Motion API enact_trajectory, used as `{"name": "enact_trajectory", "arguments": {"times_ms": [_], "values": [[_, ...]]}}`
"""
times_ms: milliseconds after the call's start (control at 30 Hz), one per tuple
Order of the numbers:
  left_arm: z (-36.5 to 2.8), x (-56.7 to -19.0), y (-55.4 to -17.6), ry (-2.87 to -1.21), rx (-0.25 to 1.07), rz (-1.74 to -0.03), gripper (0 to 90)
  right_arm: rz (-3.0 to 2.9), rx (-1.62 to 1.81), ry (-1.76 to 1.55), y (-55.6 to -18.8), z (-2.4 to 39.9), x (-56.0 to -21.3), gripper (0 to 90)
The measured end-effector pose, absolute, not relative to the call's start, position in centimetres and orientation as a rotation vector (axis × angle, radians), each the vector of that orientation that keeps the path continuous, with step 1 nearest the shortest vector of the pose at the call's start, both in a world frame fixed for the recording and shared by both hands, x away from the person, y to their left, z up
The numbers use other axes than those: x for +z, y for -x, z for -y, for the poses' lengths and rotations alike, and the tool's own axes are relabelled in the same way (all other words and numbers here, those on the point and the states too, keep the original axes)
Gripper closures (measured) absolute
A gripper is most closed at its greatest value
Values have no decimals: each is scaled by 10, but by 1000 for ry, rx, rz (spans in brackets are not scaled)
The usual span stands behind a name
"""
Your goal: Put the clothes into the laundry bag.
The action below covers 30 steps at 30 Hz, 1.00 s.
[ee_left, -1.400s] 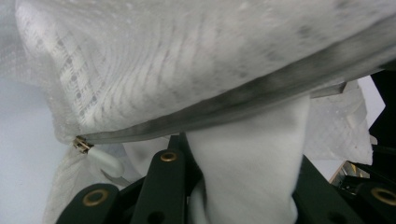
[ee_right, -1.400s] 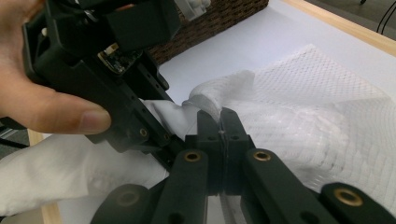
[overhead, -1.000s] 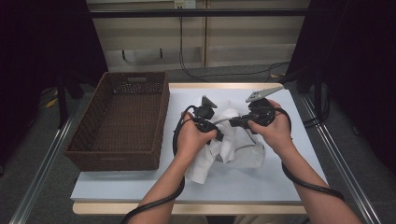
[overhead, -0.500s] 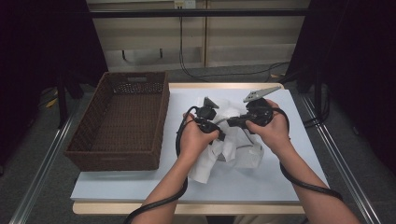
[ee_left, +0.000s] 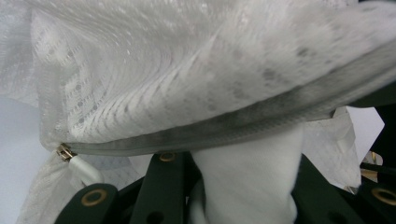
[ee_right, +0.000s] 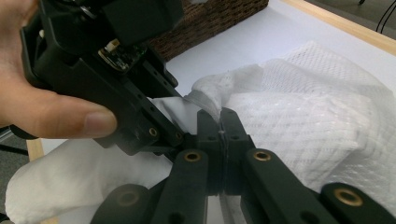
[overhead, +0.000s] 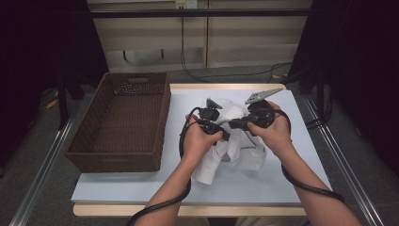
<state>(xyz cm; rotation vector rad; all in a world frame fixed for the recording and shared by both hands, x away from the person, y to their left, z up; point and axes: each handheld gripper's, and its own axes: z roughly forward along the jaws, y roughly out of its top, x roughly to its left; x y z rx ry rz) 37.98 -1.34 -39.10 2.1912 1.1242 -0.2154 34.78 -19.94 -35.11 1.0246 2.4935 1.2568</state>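
White mesh garment (overhead: 235, 150) with grey zipper (ee_left: 224, 123), crumpled, partly lifted off the surface (overhead: 141, 188), right of centre, zipper closed

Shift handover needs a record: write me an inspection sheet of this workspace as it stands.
Surface: white table top with a wooden edge, bare at the front.
Job's things: white mesh zip bag holding white cloth, bunched mid-table; its grey zipper has the pull at one end.
Clutter: brown woven wicker basket at the table's left side, nothing seen in it.
Grippers: left gripper closed on a fold of white cloth; right gripper shut on the bag's fabric.
Cables: black cable trails along the right forearm; another loops by the left hand; wires lie on the floor behind.
Surroundings: beige cabinet behind the table, dark either side.
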Motion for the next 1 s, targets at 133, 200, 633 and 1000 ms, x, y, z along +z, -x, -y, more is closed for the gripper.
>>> {"name": "enact_trajectory", "arguments": {"times_ms": [133, 200, 633, 1000], "values": [[13, -391, -379, -2188, -189, -1124, 735, -2496, 1261, -1020, -348, 199, -351, 900], [13, -394, -381, -2189, -205, -1129, 734, -2498, 1260, -1017, -348, 199, -351, 900], [13, -405, -386, -2170, -212, -1159, 732, -2499, 1260, -1027, -347, 200, -352, 900], [10, -394, -384, -2144, -157, -1113, 731, -2502, 1263, -1042, -348, 201, -357, 900]]}}
